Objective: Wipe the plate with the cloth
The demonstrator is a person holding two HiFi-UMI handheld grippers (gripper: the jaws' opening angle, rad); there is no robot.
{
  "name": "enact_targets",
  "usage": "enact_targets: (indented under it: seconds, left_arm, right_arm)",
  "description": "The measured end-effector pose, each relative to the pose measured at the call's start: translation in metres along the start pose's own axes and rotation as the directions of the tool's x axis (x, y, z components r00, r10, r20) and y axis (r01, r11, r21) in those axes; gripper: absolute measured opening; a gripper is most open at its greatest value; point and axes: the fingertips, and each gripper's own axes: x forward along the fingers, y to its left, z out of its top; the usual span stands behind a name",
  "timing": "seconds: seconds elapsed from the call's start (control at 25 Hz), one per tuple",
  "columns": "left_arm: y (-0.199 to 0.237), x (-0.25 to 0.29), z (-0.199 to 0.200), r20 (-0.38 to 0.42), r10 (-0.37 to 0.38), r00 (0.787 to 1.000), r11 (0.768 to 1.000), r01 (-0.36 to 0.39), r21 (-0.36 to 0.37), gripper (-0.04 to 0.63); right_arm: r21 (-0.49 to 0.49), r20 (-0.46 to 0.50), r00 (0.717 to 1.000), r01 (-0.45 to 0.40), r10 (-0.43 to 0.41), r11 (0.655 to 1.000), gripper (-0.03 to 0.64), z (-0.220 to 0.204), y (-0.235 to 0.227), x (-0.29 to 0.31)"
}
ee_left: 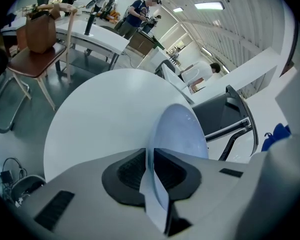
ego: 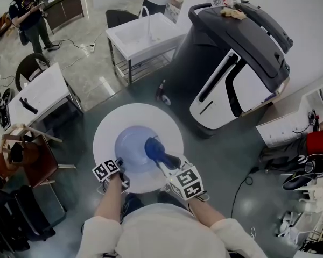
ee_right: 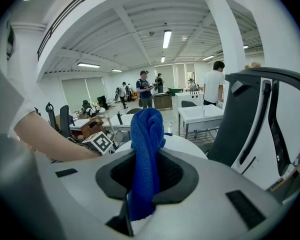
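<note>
The person wears a pale cream top [ego: 161, 230] with short sleeves [ego: 97, 235]. The left gripper [ee_left: 151, 170] and right gripper [ee_right: 144, 179] have smooth light grey shells, each with black ribbed pads [ee_right: 172, 171] set in a dark rounded recess and small dark rectangular slots to either side of the pads. Behind the pads each carries a white cube [ego: 188, 183] with black square markers.

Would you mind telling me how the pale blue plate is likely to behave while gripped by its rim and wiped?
The plate looks rigid and glossy, so it probably keeps its shape but may slip. The left tool pinches only its rim, so pressure from the cloth could pivot it. It seems thin and light, perhaps breakable if dropped.
</note>
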Motion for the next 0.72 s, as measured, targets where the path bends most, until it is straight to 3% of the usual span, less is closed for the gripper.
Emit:
enact_targets:
  seconds: [0.2, 0.48, 0.6, 0.72]
  left_arm:
    - [0.002, -0.014, 0.007, 0.035, 0.005, 0.999, 1.0, -0.005, 0.006, 0.046]
    - [-0.015, -0.036, 0.023, 0.094, -0.032, 0.995, 0.997, 0.025, 0.079, 0.046]
    - [-0.034, -0.053, 0.031, 0.138, -0.066, 0.988, 0.983, 0.041, 0.176, 0.045]
    - [-0.064, -0.072, 0.038, 0.177, -0.133, 0.975, 0.95, 0.074, 0.304, 0.044]
  right_arm:
    - [-0.003, 0.011, 1.0, -0.014, 0.014, 1.0, 0.092, 0.005, 0.001, 0.0]
    - [-0.015, 0.034, 0.999, -0.025, 0.026, 1.0, 0.092, 0.013, 0.003, 0.0]
    - [-0.02, 0.044, 0.999, -0.031, 0.031, 0.999, 0.092, 0.015, 0.004, 0.0]
    - [-0.021, 0.054, 0.998, -0.037, 0.039, 0.999, 0.092, 0.018, 0.005, 0.001]
